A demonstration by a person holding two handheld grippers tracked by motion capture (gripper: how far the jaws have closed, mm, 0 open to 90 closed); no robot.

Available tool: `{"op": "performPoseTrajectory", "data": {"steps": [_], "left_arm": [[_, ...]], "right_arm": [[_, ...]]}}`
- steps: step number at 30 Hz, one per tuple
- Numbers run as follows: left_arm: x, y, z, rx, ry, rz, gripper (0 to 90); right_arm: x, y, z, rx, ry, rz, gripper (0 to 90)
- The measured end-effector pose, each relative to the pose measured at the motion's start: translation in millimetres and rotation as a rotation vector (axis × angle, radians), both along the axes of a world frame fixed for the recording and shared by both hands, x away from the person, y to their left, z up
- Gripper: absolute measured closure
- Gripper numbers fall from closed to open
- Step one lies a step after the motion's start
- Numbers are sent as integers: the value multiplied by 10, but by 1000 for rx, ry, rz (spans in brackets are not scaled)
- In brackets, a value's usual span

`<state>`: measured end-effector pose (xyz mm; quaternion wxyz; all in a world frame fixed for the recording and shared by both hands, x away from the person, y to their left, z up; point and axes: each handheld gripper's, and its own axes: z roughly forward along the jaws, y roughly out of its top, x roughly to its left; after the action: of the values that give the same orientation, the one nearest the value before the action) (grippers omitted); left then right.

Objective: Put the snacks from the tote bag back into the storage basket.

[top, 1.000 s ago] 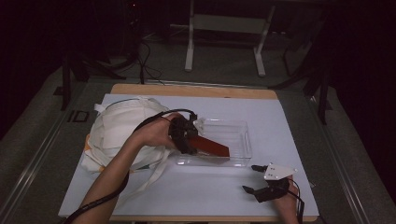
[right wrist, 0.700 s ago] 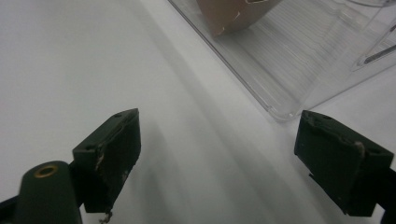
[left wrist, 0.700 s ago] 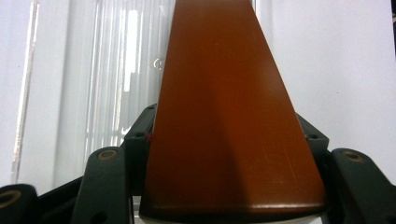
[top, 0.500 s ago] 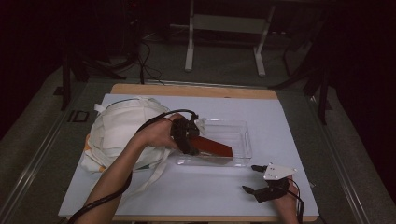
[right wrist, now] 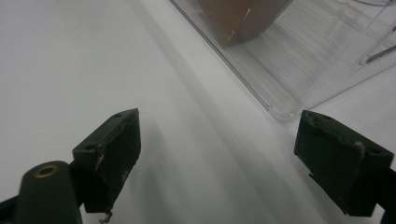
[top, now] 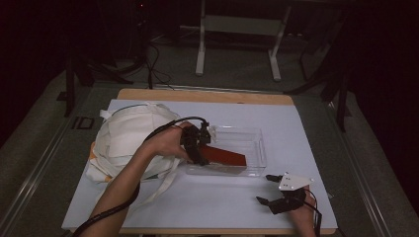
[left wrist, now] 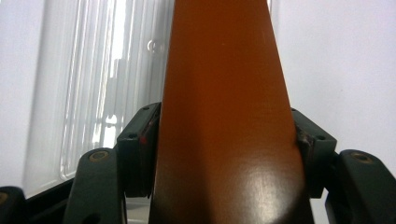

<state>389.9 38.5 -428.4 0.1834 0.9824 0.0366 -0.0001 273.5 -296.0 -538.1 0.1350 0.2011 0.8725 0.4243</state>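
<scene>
Reddish-brown, glossy, unpatterned: flat item (top: 225,156). Clear with fine ribbing on the floor: plastic tray (top: 253,148). Cream-white, plain: cloth bag (top: 126,138). Pale bluish-white: table cover (top: 207,202), over a light wood table edge (top: 207,95). Black: both grippers, left (top: 196,144) and right (top: 269,190). Grey: plate (top: 295,181) on the right one.

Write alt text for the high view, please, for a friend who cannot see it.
A person's left hand holds a black tool shut on a flat reddish-brown object, angled into a clear plastic tray on a white-covered table. A cream cloth bag lies at the left; the right tool rests open near the table's front edge.
</scene>
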Motion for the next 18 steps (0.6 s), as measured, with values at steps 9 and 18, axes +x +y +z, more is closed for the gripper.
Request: {"op": "performPoseTrajectory", "data": {"steps": [9, 18], "left_arm": [[3, 41, 25, -31, 12, 30, 364], [3, -12, 8, -24, 19, 21, 384]], "right_arm": [[0, 1, -1, -1, 1, -1, 147], [1, 1, -1, -1, 1, -1, 147]]}}
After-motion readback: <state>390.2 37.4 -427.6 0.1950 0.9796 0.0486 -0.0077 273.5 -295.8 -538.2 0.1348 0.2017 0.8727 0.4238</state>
